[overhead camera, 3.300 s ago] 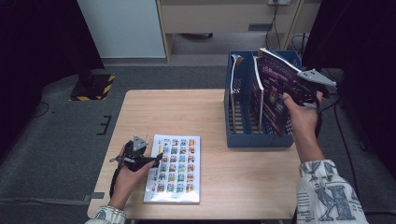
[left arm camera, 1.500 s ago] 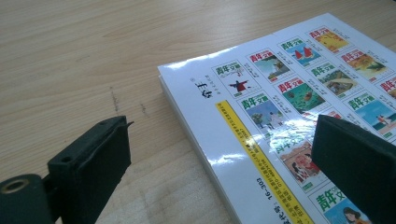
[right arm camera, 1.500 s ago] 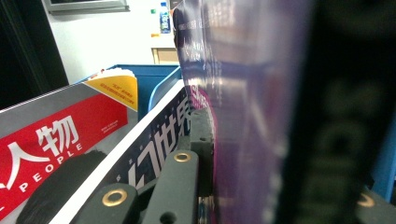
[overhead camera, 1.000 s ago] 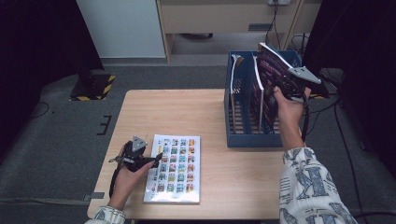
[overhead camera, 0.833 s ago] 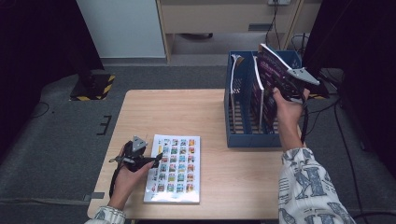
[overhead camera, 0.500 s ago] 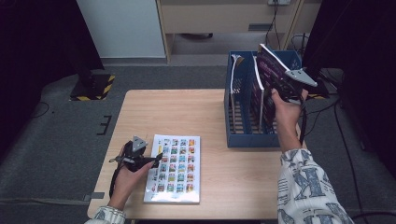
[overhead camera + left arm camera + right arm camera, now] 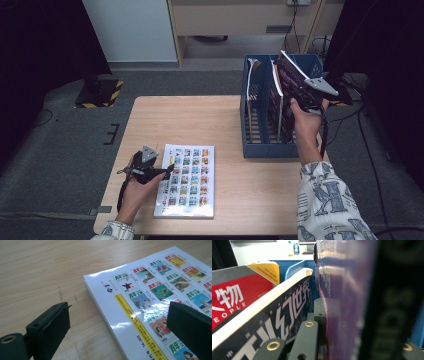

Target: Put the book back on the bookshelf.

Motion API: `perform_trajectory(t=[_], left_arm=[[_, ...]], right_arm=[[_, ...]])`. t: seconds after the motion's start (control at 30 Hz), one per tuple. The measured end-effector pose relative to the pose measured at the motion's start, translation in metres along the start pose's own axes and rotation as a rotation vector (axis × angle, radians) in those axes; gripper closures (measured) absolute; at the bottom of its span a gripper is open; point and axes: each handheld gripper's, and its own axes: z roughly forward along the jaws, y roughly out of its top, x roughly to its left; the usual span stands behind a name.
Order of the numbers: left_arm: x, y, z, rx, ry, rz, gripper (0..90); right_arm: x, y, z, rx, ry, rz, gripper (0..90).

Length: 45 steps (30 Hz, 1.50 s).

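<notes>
**Purple magazine tips toward its slot in the blue rack**

Since the earliest frame, your right hand has drifted a little leftward and upward in the high view, carrying the purple magazine point(image 7: 292, 85) closer over the blue file rack point(image 7: 260, 147) at the upper right of the frame; across the last second it barely shifts. Your left hand and the magazine on the table look the same in every frame.

Your right gripper point(image 7: 309, 96) is clamped tight on the purple magazine, its jaws nearly together with only the thin cover block between them. In the right gripper view the purple cover point(image 7: 342, 290) runs straight up the middle, pressed against the jaw. You hold it near one edge and tilted, lower edge down among the dividers, probably so it can slide in beside the magazines already standing there: a dark blue one point(image 7: 274, 322) next to it and a red one point(image 7: 234, 300) beyond.

Your left gripper point(image 7: 165, 171) rests low at the lower left of the frame with its jaws spread wide and nothing gripped. One jaw hangs over the white magazine with the grid of small covers point(image 7: 187, 180), the other over bare table point(image 7: 45, 270), straddling its edge, seemingly ready to pick it up.
</notes>
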Motion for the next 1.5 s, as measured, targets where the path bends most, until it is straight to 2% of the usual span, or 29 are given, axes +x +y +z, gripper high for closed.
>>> perform_trajectory(t=[0.23,1.07,1.27,1.5], left_arm=[[0.0,0.0,0.001,0.0,0.001,0.002,4.6],[-0.002,0.0,0.001,-0.006,-0.004,0.011,4.9],[-0.002,0.0,0.002,-0.003,-0.004,0.014,4.9],[-0.003,0.0,0.002,0.0,-0.006,0.024,4.9]], right_arm=[[0.0,-0.008,0.005,0.018,0.002,0.005,84.2],[0.0,-0.02,0.011,-0.005,0.007,0.018,84.0],[0.001,-0.023,0.013,0.001,0.0,-0.007,84.0],[0.002,-0.027,0.015,0.002,-0.008,-0.009,83.9]])
